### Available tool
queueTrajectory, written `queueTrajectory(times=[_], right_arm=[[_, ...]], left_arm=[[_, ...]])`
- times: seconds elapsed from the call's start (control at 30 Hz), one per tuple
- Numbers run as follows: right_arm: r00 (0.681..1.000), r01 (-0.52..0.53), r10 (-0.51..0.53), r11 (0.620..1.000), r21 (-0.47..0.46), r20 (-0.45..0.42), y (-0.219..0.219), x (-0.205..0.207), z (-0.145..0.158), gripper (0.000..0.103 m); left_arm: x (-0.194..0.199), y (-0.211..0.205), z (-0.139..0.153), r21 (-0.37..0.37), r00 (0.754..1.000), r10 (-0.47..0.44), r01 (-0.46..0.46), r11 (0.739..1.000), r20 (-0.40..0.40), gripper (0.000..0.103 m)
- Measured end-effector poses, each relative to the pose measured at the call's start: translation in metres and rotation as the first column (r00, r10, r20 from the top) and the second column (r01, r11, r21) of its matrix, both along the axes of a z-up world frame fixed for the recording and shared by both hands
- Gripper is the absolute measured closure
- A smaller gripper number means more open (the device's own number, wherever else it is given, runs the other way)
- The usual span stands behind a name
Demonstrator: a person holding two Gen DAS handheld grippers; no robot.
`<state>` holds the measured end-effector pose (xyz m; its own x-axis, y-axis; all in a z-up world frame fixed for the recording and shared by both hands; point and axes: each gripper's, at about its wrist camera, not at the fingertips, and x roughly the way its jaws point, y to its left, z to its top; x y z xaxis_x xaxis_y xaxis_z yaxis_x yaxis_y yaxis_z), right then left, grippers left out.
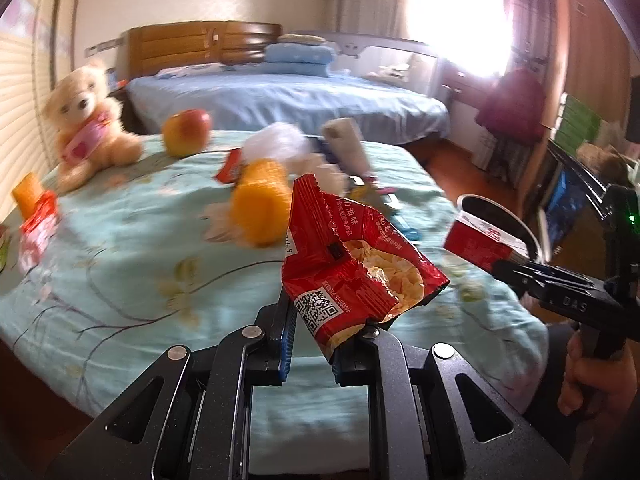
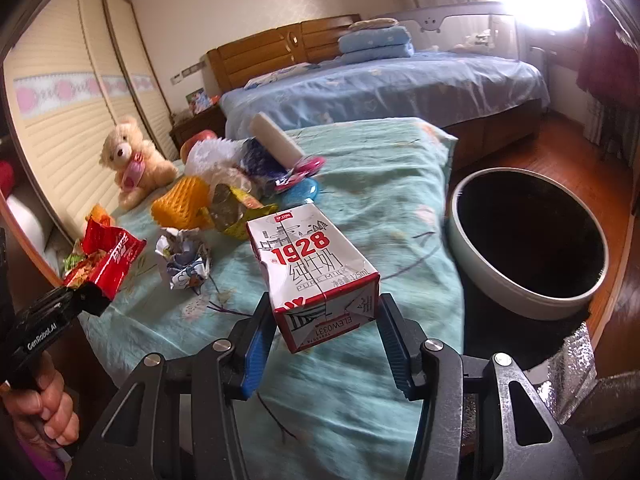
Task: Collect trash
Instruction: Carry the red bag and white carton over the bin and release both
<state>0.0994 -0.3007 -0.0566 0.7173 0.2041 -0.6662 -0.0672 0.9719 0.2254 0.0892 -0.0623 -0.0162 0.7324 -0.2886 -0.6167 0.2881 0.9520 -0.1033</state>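
Note:
My left gripper (image 1: 314, 344) is shut on a torn red snack bag (image 1: 352, 272) with yellow chips inside, held above the teal bedspread (image 1: 120, 272). The bag also shows in the right wrist view (image 2: 106, 258). My right gripper (image 2: 324, 344) is shut on a white and red "1928" milk carton (image 2: 316, 272), held over the bed's right side; the carton also shows in the left wrist view (image 1: 480, 246). A round bin (image 2: 528, 240) with a black inside stands on the floor to the right of the bed.
On the bed lie a crumpled paper ball (image 2: 184, 260), an orange foam net (image 2: 184, 202), a yellow wrapper (image 2: 240, 216), a white plastic bag (image 2: 212, 152), an apple (image 1: 186, 132), a teddy bear (image 2: 134, 160) and a red packet (image 1: 36, 236). A blue bed (image 2: 400, 84) stands behind.

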Motion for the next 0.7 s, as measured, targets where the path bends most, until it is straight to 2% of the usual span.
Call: queueTrajectory(times=[0.33, 0.7], right_arm=[[0.995, 0.100, -0.100, 0.995, -0.003, -0.003, -0.044, -0.017, 0.000, 0.052], [0.979, 0.204, -0.204, 0.979, -0.026, 0.003, -0.081, -0.026, 0.003, 0.052]], left_arm=[[0.009, -0.061, -0.010, 0.002, 0.989, -0.134, 0.135, 0.991, -0.066, 0.090], [0.020, -0.127, -0.014, 0.027, 0.963, -0.251, 0.255, 0.967, -0.097, 0.090]])
